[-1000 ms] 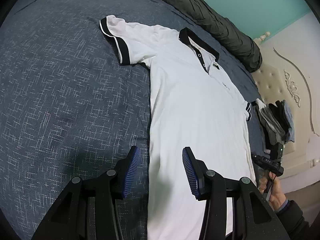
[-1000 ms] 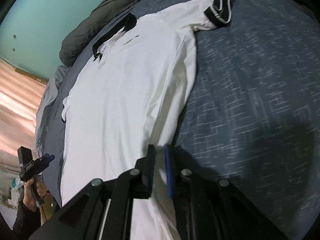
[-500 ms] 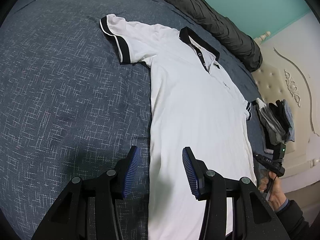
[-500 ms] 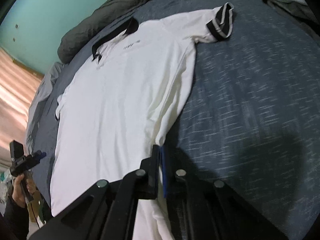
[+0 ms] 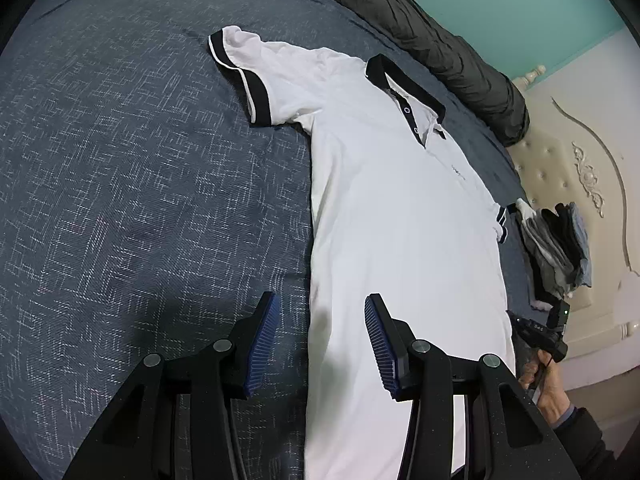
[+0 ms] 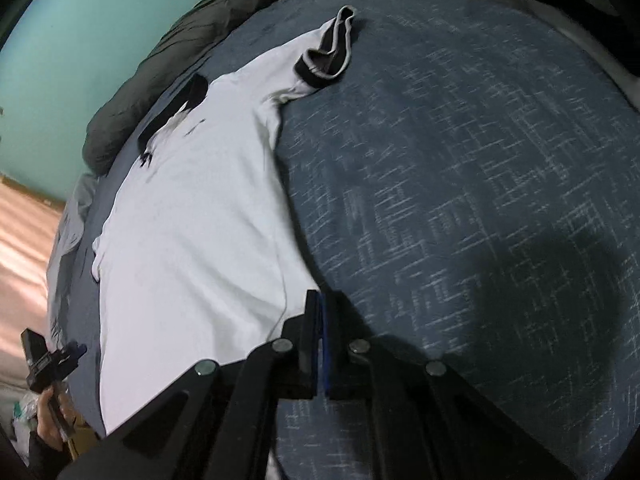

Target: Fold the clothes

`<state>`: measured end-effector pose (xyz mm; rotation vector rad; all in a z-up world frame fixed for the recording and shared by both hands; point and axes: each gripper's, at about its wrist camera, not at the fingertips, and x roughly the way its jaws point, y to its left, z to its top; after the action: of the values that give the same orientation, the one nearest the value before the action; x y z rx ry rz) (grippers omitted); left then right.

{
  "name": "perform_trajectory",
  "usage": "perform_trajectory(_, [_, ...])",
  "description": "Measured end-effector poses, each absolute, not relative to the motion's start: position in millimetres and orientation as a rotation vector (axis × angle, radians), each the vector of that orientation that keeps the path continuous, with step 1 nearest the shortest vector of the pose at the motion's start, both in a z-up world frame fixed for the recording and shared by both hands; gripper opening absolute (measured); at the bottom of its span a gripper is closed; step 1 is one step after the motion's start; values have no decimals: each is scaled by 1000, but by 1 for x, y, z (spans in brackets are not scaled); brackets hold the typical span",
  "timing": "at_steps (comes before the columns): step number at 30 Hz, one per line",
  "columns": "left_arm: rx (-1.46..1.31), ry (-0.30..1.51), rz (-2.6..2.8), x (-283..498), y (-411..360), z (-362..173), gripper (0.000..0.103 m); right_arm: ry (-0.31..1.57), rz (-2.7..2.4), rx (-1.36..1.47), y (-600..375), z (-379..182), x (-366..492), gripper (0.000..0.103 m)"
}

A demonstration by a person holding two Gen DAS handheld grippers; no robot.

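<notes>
The right tool (image 6: 320, 312) is pinched fully together on the side edge of the white polo shirt (image 5: 400, 220), which lies flat on the bed (image 5: 140, 180). The left tool (image 5: 320, 344) hovers half open, its blue pads straddling the shirt's opposite edge without pressing it.

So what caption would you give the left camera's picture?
Open left gripper poised over the side edge of a white polo shirt spread flat on a blue bedspread.

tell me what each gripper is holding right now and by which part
The right gripper is shut on the white polo shirt, pinching its side edge near the hem. The left gripper is open, holding nothing.
</notes>
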<state>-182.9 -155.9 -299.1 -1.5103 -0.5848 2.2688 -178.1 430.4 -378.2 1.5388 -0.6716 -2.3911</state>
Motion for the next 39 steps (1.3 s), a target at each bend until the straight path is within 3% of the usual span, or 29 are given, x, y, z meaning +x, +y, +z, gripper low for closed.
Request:
perform_trajectory(6, [-1509,-577,2274,-185,-157,-297,49,-752,-2320,1470,426,-377,-182,1])
perform_trajectory(13, [-1502,-574,2259,-184,-153,-295,49,-612,-2384,1485,417,-353,-177,5])
perform_trajectory(15, [-1506,-568,2254,-184,-152,-296,49,-587,-2361,1446,414,-345,-172,11])
perform_trajectory(17, [-1507,-567,2252,-183,-151,-295,49,-562,-2319,1471,406,-346,-173,34])
perform_trajectory(18, [-1508,-567,2251,-183,-151,-295,49,-542,-2306,1493,401,-348,-175,37])
perform_trajectory(22, [-1510,-566,2247,-181,-151,-295,49,-529,-2250,1531,389,-360,-177,35])
perform_trajectory(24, [-1512,-566,2246,-180,-151,-295,49,-557,-2250,1528,391,-363,-174,4])
perform_trajectory(33, [-1523,-572,2249,-179,-155,-299,49,-669,-2370,1351,427,-335,-144,3])
perform_trajectory(39, [-1547,-557,2221,-178,-149,-302,49,-743,-2360,1482,443,-371,-149,3])
